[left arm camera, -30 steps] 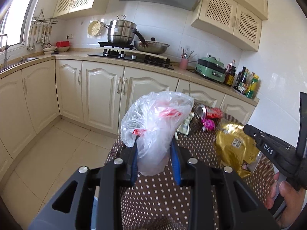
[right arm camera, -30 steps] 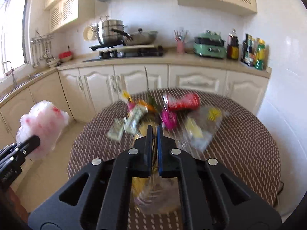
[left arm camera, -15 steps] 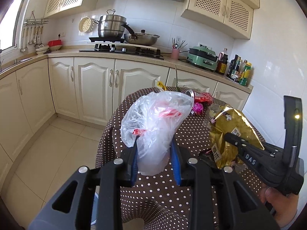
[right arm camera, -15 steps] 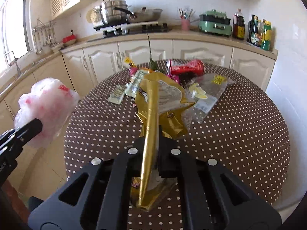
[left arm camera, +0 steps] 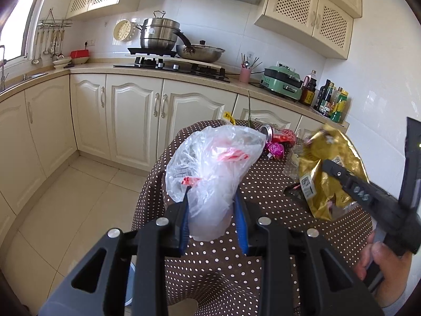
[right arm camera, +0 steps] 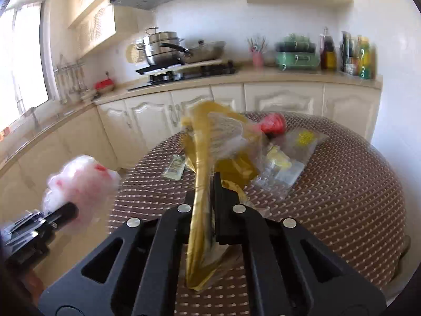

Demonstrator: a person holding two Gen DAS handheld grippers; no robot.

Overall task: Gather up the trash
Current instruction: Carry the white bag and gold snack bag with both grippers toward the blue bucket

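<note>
**Bag and Wrapper Held Above the Dotted Table**

A crumpled clear plastic bag (left arm camera: pixel 213 166) with red print is gripped by the left gripper (left arm camera: pixel 212 205); its blue-padded jaws are clamped on the bag's lower part, and the bag is held above the near edge of the round table (left arm camera: pixel 263 197) covered in a brown dotted cloth. A gold foil wrapper (right arm camera: pixel 202 184) is pinched edge-on by the right gripper (right arm camera: pixel 206 192), whose jaws are closed on it, and it is lifted clear of the table to the right of the bag. On the table beyond, a red can (left arm camera: pixel 279 136) is seen lying on its side, with a pink wrapper (left arm camera: pixel 275 149) just beside it and a clear packet with yellow print (right arm camera: pixel 286 163) nearby. The right view is blurred.
</note>
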